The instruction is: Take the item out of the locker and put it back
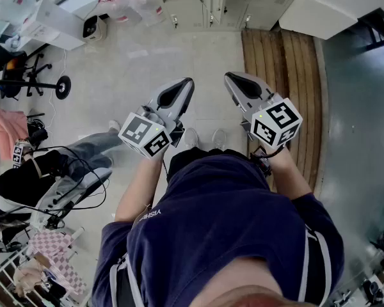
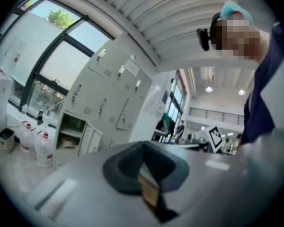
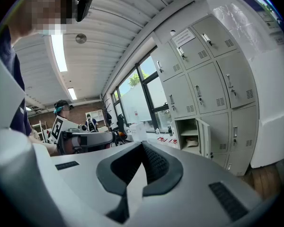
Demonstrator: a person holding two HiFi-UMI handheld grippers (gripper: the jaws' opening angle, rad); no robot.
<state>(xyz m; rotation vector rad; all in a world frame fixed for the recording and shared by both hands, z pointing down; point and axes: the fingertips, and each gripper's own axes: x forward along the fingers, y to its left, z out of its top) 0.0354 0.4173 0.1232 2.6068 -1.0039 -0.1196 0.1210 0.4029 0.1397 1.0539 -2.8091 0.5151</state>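
Observation:
I stand a few steps back from a bank of grey lockers (image 1: 243, 5). One low locker stands open (image 3: 199, 138), its door swung out, with a pale item (image 3: 192, 143) on the lower shelf. The left gripper view shows the same open locker (image 2: 73, 129). My left gripper (image 1: 187, 82) and my right gripper (image 1: 230, 77) are held side by side in front of my body, pointing toward the lockers and well short of them. Both have their jaws together with nothing between them (image 2: 143, 145) (image 3: 143, 145).
White jugs with red caps (image 1: 125, 2) stand on the floor left of the lockers. A wooden platform (image 1: 285, 75) runs along the right, beside a white counter (image 1: 333, 5). A seated person (image 1: 45, 171) and cables are at my left. Other people stand farther back (image 3: 61, 112).

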